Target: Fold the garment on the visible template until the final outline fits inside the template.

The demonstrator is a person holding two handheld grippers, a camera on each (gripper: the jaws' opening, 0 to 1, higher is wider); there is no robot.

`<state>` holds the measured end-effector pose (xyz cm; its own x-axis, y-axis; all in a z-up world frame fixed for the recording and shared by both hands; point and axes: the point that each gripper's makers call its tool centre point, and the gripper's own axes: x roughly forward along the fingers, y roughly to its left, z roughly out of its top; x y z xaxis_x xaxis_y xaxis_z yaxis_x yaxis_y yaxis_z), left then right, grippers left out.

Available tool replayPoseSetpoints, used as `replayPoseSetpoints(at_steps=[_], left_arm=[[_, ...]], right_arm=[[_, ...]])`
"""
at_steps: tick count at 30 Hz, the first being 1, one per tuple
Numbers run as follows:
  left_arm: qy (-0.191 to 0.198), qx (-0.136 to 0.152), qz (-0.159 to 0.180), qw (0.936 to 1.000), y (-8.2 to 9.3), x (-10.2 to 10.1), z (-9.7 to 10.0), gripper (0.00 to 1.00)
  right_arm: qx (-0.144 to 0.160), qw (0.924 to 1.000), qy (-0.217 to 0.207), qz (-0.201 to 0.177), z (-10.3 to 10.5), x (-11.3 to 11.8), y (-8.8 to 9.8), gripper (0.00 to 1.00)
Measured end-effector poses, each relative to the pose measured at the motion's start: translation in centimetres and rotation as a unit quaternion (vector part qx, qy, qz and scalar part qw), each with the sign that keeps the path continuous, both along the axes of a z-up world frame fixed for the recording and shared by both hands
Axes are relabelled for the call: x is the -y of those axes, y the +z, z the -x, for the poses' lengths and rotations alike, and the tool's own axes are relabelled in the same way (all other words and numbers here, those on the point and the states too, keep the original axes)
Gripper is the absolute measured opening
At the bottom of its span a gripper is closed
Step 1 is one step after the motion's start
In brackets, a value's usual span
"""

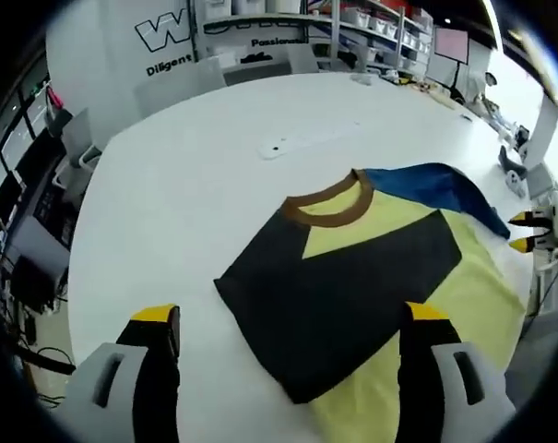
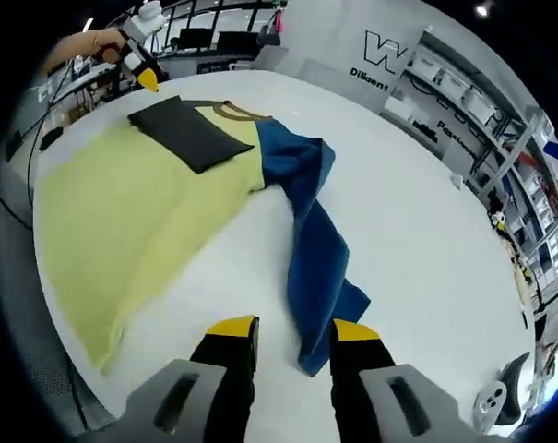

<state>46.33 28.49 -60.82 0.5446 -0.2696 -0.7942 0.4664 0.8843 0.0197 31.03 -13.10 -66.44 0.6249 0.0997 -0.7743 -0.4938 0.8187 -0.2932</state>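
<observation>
A yellow shirt [image 1: 481, 286] with a brown collar [image 1: 329, 208] lies flat on the white table [image 1: 186, 185]. Its dark sleeve [image 1: 334, 305] is folded across the chest, while the blue sleeve [image 1: 435, 185] trails off past the collar. My left gripper [image 1: 290, 318] hovers open over the dark sleeve's near edge, holding nothing. In the right gripper view the blue sleeve [image 2: 315, 258] stretches away from the yellow body [image 2: 131, 221], and its cuff lies between the fingers of my right gripper [image 2: 294, 330], which is open. The left gripper [image 2: 148, 81] is beside the dark sleeve [image 2: 186, 134].
A flat white strip [image 1: 302, 140] lies on the table beyond the collar. Shelving [image 1: 380, 28] with boxes and a wall with lettering stand behind the table. The table's edge runs close to the shirt's hem [image 2: 76, 341]. More shelving [image 2: 481, 120] is at the right.
</observation>
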Motion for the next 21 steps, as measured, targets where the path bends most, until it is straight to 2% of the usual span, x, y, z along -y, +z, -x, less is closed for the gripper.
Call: replayPoseSetpoints(at_steps=[3,6,8,11,14,17,21], left_arm=[[-0.004,0.004,0.017,0.9998,0.3,0.8,0.5,0.99],[-0.013,0.005,0.012,0.9998,0.4,1.3,1.2,0.99],[-0.019,0.009,0.008,0.9998,0.7,1.4,1.6,0.99],[-0.021,0.011,0.022,0.9995,1.2,2.0,2.1,0.99],[-0.028,0.021,0.018,0.9992,1.7,2.4,2.7,0.99],[-0.037,0.024,0.017,0.9989,2.0,2.9,3.3,0.99],[-0.047,0.033,0.028,0.998,2.7,3.7,4.3,0.99]], right_arm=[[-0.001,1.0,0.009,0.003,-0.2,0.0,-0.3,0.21],[-0.004,0.9999,0.015,0.005,-0.5,0.2,-0.7,0.19],[-0.006,0.9999,0.014,0.002,-0.6,0.3,-0.9,0.14],[-0.006,0.9998,0.018,0.008,-0.7,0.7,-1.2,0.04],[-0.013,0.9999,0.01,-0.002,-0.7,0.9,-1.4,0.02],[-0.01,0.9999,0.011,-0.003,-0.8,1.0,-1.2,0.0],[-0.001,0.9997,0.005,-0.022,-1.4,0.8,0.1,0.0]])
